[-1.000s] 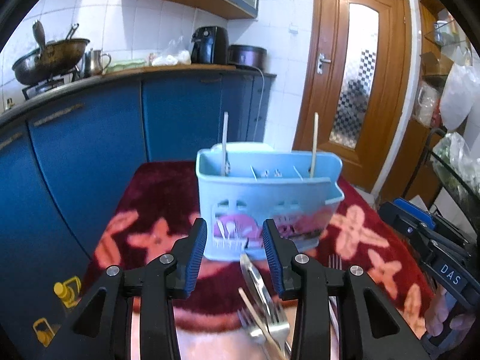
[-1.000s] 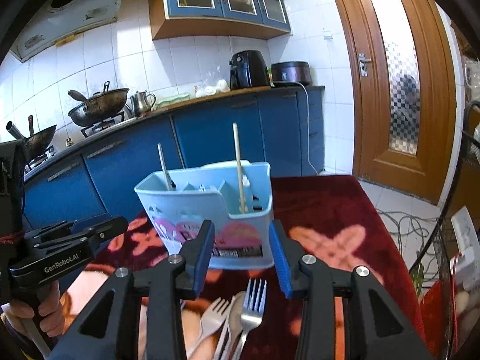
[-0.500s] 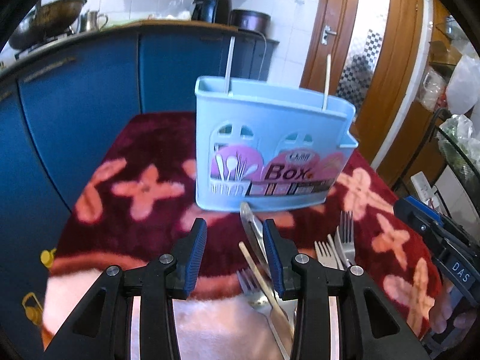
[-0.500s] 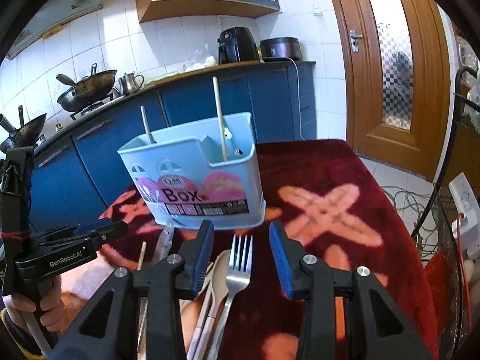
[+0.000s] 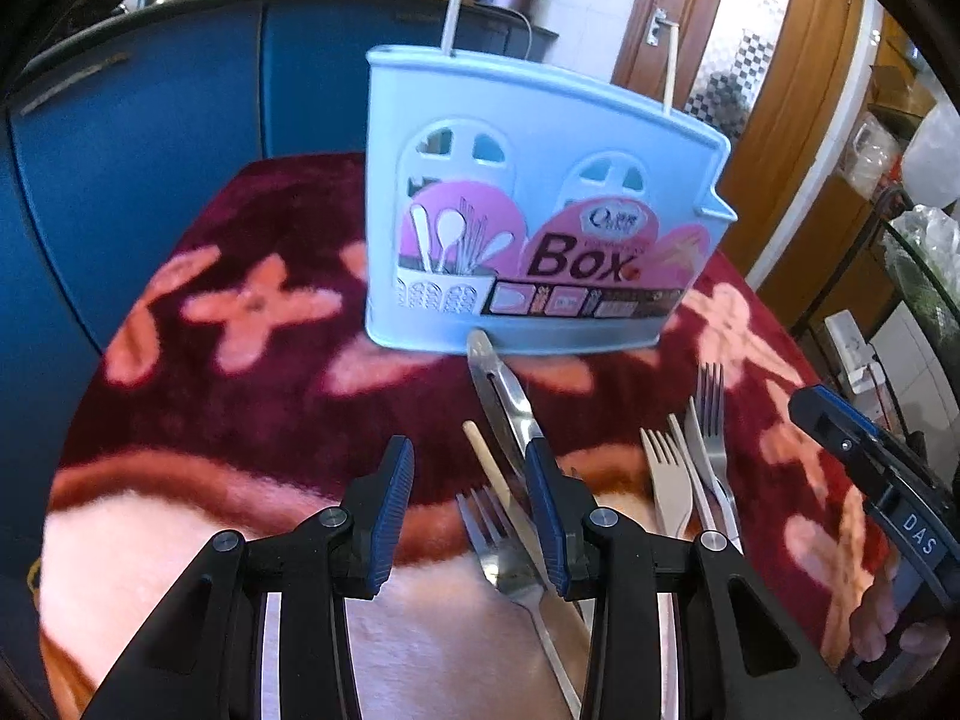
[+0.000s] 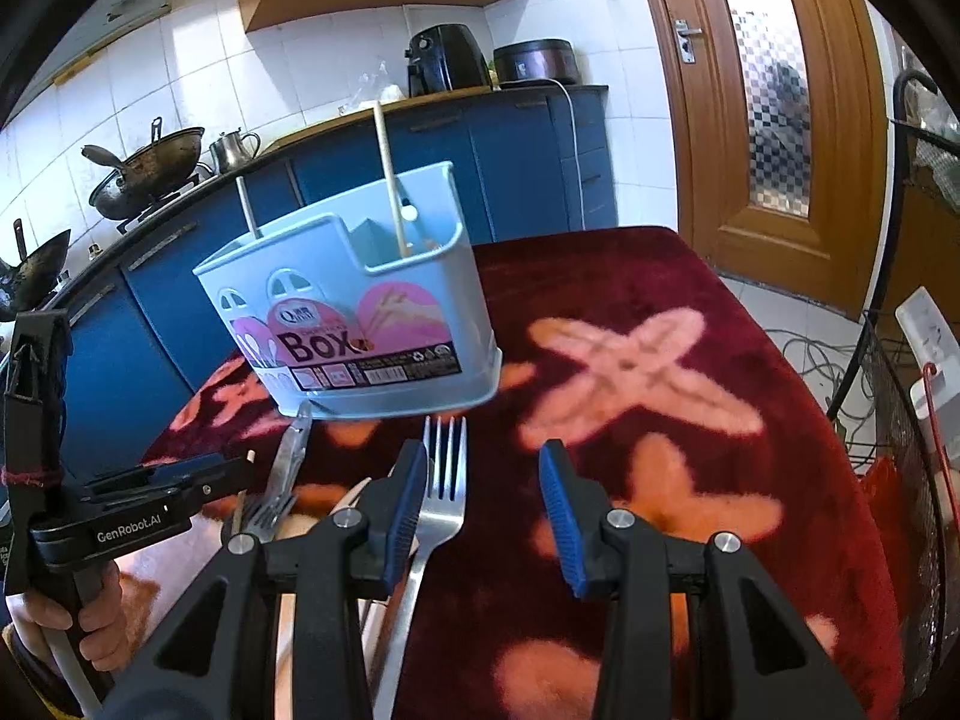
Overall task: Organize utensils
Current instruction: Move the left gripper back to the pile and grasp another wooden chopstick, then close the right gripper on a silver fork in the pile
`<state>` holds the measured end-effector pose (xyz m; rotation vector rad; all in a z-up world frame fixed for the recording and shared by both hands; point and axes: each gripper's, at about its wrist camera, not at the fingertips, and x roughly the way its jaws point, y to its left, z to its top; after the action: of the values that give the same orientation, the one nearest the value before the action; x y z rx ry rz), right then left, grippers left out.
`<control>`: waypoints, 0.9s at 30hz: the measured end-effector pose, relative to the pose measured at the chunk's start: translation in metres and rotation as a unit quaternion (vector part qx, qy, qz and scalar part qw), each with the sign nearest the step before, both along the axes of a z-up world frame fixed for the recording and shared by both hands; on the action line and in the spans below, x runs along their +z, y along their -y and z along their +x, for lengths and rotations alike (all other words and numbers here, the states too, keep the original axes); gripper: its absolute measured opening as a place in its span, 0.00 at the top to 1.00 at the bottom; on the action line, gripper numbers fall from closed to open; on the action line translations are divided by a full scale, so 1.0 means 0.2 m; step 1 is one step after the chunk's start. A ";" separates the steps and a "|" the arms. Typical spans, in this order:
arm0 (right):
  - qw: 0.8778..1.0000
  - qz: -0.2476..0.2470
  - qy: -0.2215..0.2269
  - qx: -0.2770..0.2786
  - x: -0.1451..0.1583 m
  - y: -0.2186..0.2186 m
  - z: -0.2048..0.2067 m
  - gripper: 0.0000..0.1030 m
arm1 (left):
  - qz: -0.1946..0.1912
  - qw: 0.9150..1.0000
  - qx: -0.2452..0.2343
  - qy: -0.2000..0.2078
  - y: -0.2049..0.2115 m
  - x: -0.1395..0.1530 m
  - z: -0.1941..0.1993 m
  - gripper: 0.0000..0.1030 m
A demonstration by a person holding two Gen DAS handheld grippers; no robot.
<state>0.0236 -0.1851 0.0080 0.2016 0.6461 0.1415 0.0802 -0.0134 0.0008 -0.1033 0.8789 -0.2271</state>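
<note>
Left wrist view: the left gripper [image 5: 471,516], jaws spread and holding nothing, fills the lower centre above a steel fork [image 5: 501,546], a wooden chopstick [image 5: 510,504] and a table knife [image 5: 501,396] whose tip touches the base of the light-blue utensil box [image 5: 540,204] at upper centre, while a wooden fork [image 5: 666,480] and a second steel fork [image 5: 711,420] lie right of centre on the red flowered cloth [image 5: 252,300]. Right wrist view: the utensil box [image 6: 360,324] stands at centre left holding two upright sticks, and the right gripper [image 6: 483,516], jaws likewise spread and empty, occupies the lower centre, its left finger over a steel fork [image 6: 444,480] pointing at the box.
</note>
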 end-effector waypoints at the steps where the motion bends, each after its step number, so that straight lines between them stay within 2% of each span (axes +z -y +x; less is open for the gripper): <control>1: 1.000 0.001 -0.001 0.000 0.00 0.00 0.00 0.59 | -0.001 1.000 -0.002 -0.002 0.00 0.00 0.00 0.63; 6: 1.000 0.006 -0.007 0.000 -0.03 0.02 0.00 0.59 | -0.012 1.000 -0.012 -0.016 0.03 -0.03 0.02 0.76; 12: 1.000 0.011 -0.013 -0.001 -0.06 0.03 0.01 0.59 | -0.034 0.999 -0.010 -0.039 0.04 -0.07 0.05 0.86; 17: 1.000 0.014 -0.018 -0.001 -0.07 0.04 0.01 0.59 | -0.048 0.998 -0.009 -0.040 0.03 -0.06 0.06 0.89; 18: 1.000 0.014 -0.019 0.000 -0.07 0.04 0.02 0.59 | -0.049 0.998 -0.010 -0.038 0.03 -0.05 0.05 0.94; 27: 0.999 0.003 -0.025 0.022 -0.05 0.01 0.06 0.59 | -0.058 0.998 0.000 -0.010 -0.02 0.02 0.02 0.96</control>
<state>0.0366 -0.1864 -0.0017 0.1968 0.7002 0.1817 0.0851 -0.0088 0.0047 -0.2144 0.8856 -0.2779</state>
